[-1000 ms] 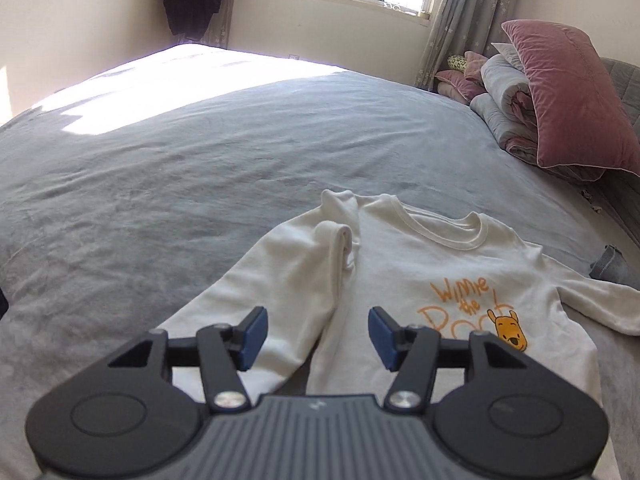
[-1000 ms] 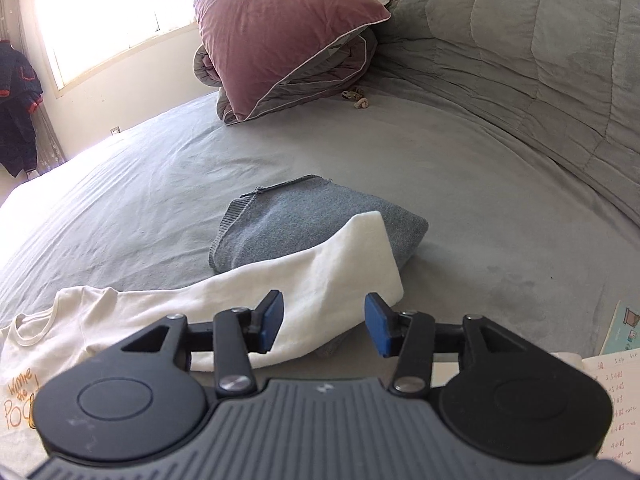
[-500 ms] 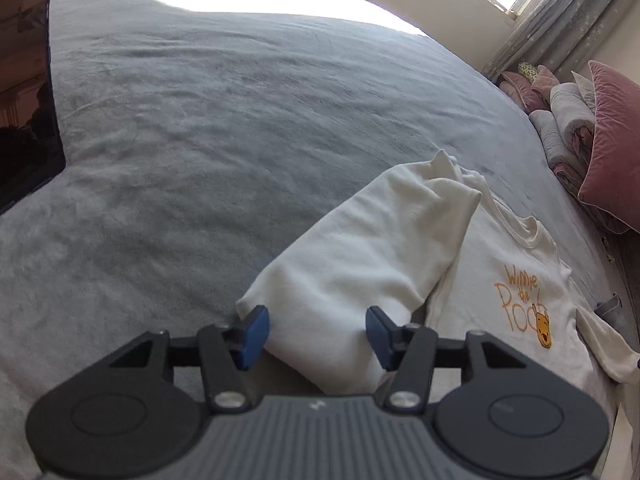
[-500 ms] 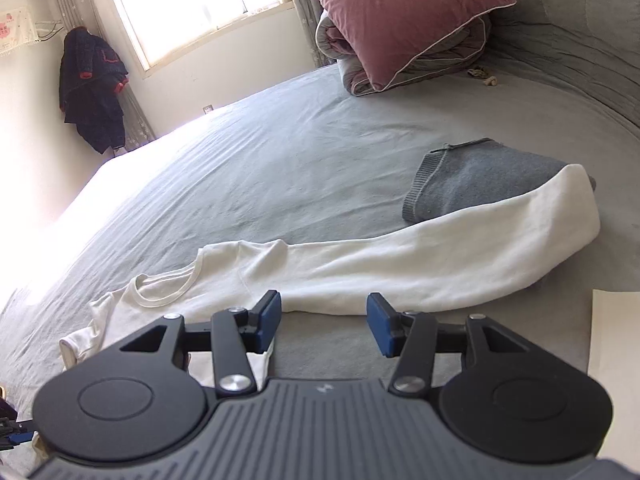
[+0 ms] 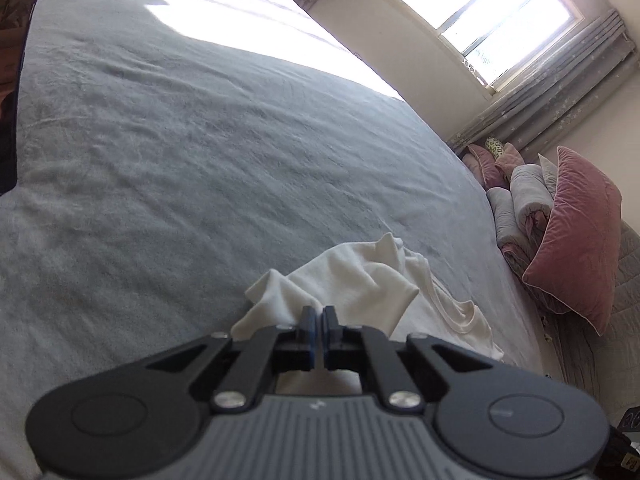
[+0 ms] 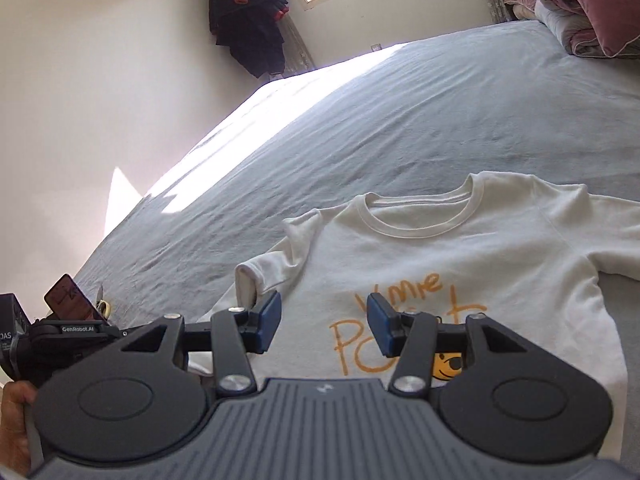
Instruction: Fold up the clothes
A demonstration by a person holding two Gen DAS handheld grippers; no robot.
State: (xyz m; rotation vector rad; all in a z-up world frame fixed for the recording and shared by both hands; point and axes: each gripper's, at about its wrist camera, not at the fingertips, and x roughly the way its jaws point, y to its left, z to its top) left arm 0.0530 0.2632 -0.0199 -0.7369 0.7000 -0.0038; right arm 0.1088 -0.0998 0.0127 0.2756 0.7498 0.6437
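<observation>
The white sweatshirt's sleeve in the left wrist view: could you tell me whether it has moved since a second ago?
Yes. The sleeve, flat before, is bunched up and lifted off the grey bedspread, pinched in the left tongs.

Pink pillow (image 5: 576,236), hanging dark jacket (image 6: 250,16)

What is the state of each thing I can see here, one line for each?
Left claw: shut on the white sleeve.
Right claw: open, empty, over the shirt front.
White sweatshirt: lying print side up on the grey bed cover, not yet folded.
Sleeve: bunched and lifted.
Pink pillow: leaning on rolled bedding.
</observation>
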